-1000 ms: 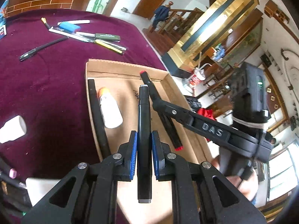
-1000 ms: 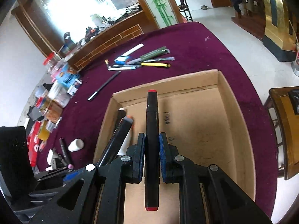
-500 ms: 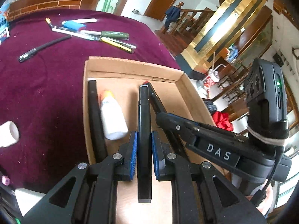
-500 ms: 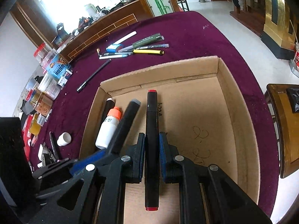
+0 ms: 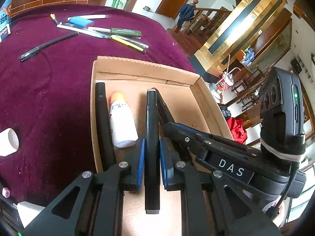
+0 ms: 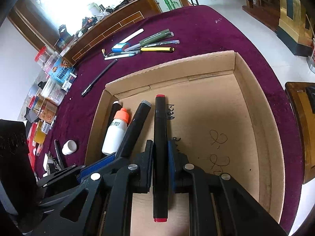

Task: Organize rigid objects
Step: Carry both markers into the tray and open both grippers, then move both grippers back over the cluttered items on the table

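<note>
Left tongs [image 5: 151,157]: clamping a grey-capped black marker [image 5: 151,129], hanging over the cardboard box [image 5: 208,106].
Right tongs [image 6: 160,161]: gripping a red-capped black marker [image 6: 160,137], just right of the left tongs.
Surface: maroon tablecloth [image 6: 206,33] lying under the box; loose pens [image 6: 155,45] sitting beyond both tongs.
Room: wooden counter [image 6: 110,31] standing behind.
</note>
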